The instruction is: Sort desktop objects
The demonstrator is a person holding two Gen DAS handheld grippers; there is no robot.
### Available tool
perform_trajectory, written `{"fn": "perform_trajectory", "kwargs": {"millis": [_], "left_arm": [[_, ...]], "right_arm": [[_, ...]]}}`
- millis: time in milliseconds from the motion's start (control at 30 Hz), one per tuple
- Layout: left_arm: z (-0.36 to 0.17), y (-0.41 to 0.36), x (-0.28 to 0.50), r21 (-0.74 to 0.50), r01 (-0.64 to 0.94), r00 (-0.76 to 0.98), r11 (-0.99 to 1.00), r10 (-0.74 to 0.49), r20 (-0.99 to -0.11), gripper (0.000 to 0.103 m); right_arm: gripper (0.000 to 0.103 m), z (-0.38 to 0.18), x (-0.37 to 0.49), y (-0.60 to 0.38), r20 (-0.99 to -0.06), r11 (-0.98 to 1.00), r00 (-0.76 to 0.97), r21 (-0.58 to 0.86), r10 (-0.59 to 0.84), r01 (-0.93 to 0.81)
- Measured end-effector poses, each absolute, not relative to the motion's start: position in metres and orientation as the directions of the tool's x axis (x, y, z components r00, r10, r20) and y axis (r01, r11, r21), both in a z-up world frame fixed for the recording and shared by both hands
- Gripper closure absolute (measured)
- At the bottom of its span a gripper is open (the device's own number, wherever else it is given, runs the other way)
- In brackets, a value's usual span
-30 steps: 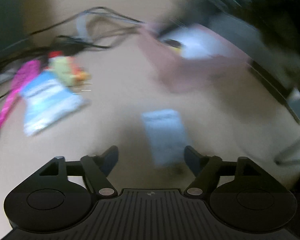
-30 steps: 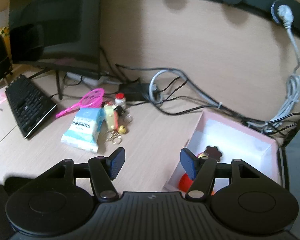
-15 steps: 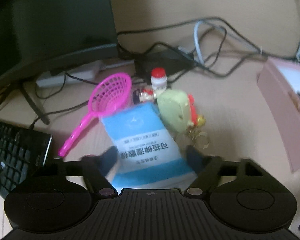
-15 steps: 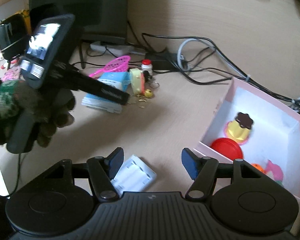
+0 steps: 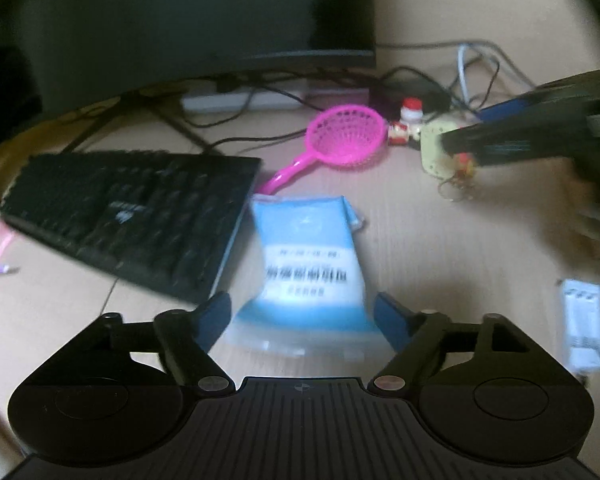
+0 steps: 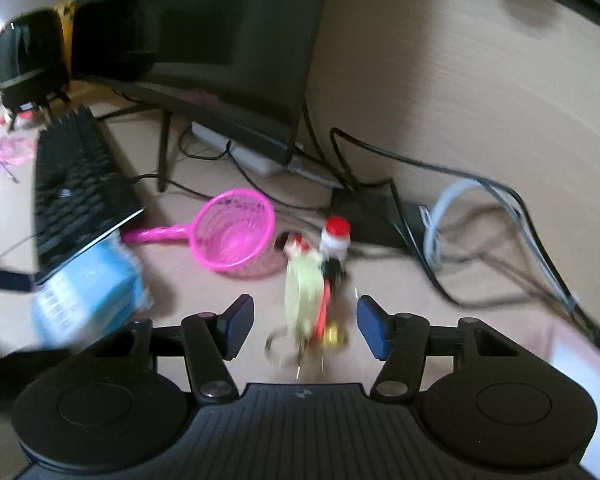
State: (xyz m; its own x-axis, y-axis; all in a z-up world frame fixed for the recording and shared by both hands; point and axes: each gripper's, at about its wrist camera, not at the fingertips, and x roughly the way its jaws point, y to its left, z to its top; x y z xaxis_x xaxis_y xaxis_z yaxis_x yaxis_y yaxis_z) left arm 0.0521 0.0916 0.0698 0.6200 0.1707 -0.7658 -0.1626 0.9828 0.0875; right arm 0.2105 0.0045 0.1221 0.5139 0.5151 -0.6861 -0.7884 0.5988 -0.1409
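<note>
A blue tissue pack (image 5: 308, 264) lies on the desk, its near end between the open jaws of my left gripper (image 5: 304, 316). My right gripper (image 6: 305, 326) is open around a yellow-green keychain toy (image 6: 302, 296) with rings and a gold bell. The toy also shows in the left wrist view (image 5: 434, 148), with the right gripper's fingers (image 5: 520, 140) over it. A pink toy strainer (image 6: 232, 236) and a small red-capped bottle (image 6: 335, 236) lie just beyond. The tissue pack shows at left in the right wrist view (image 6: 88, 300).
A black keyboard (image 5: 132, 216) lies left of the pack, its edge close to it. A monitor (image 6: 220, 40) stands behind, with a power strip and tangled cables (image 6: 480, 232). A white battery case (image 5: 584, 324) lies at right. A pink box corner (image 6: 580, 356) shows at right.
The left gripper drew back and swung left, the tissue pack now between its jaws near the keyboard. The right gripper moved forward from the pink box to straddle the keychain toy.
</note>
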Motion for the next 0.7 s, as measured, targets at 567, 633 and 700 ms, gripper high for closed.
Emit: {"fn": "perform_trajectory", "kwargs": {"millis": [567,633,700], "left_arm": [[0.056,0.068,-0.024,-0.001,-0.026,0.626,1.0,0.016,-0.779,0.009],[0.055,0.059,-0.02,-0.005,0.007,0.628,1.0,-0.008,-0.778,0.009],[0.054,0.049,-0.01,-0.012,0.033,0.635,0.999,-0.03,-0.772,0.009]], "right_arm": [[0.063,0.154,0.096,-0.066,-0.713,0.395,0.262,0.023,0.65,-0.918],[0.057,0.156,0.095,-0.091,-0.708,0.459,0.31,0.023,0.634,-0.888],[0.055,0.154,0.097,-0.114,-0.715,0.531,0.365,0.011,0.597,-0.847]]}}
